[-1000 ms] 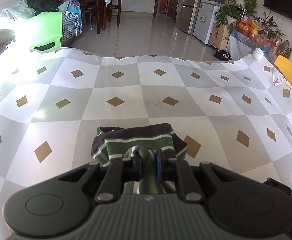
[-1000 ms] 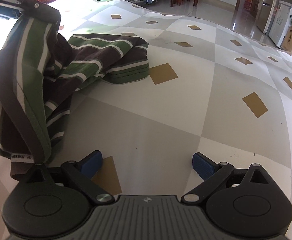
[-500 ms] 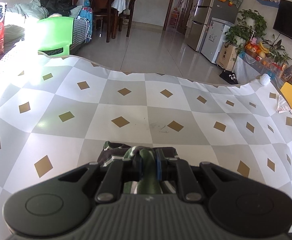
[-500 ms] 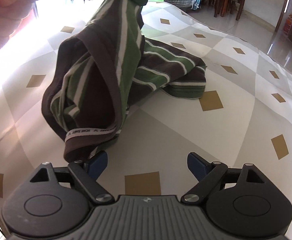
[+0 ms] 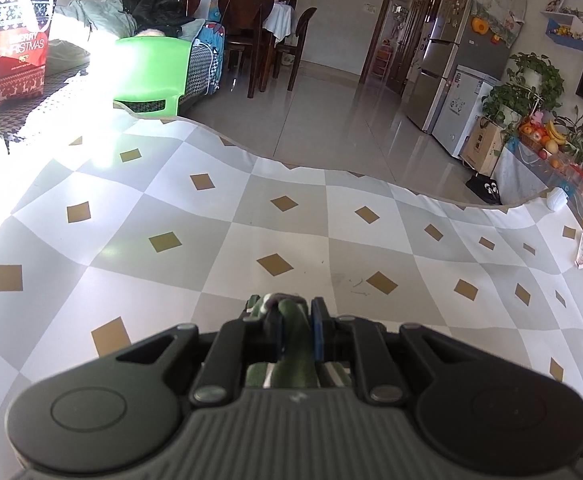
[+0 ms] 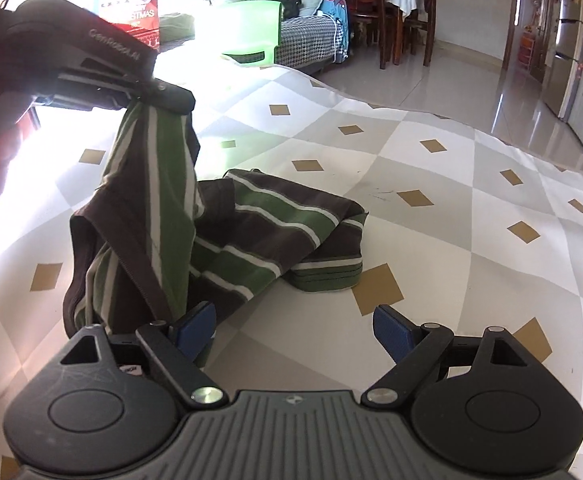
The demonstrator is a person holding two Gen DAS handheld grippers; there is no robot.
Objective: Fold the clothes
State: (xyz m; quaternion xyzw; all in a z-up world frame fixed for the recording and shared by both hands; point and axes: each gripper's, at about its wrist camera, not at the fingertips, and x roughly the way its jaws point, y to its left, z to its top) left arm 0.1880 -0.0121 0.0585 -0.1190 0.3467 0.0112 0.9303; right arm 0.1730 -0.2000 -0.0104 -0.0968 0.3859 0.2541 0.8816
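The table [image 6: 471, 184] took up most of both views, covered in a cloth of grey and white diamonds with small tan squares. Beyond its far edge stood a green plastic chair [image 5: 151, 68], and a red Christmas bag [image 5: 15, 64] sat to the left of that.

On the cloth lay a brown, green and white striped garment [image 6: 259, 232]. Its right end rested flat on the table in a neat stack of folded layers, while its left end was pulled up off the surface in a hanging bunch.

The left tongs [image 6: 163, 94] were clamped on the top of that raised bunch, seen from the right wrist camera as a dark body coming in from the upper left. In the left wrist view the blue pads [image 5: 318, 334] stood close together with a twist of green and brown fabric pinched between them.

The right tongs [image 6: 295, 330] hung low over the table just in front of the garment, held apart. Their jaws had just been narrowing a little, yet a wide gap remained. The left blue pad lay right beside the hanging fabric, and bare cloth showed between the two pads.
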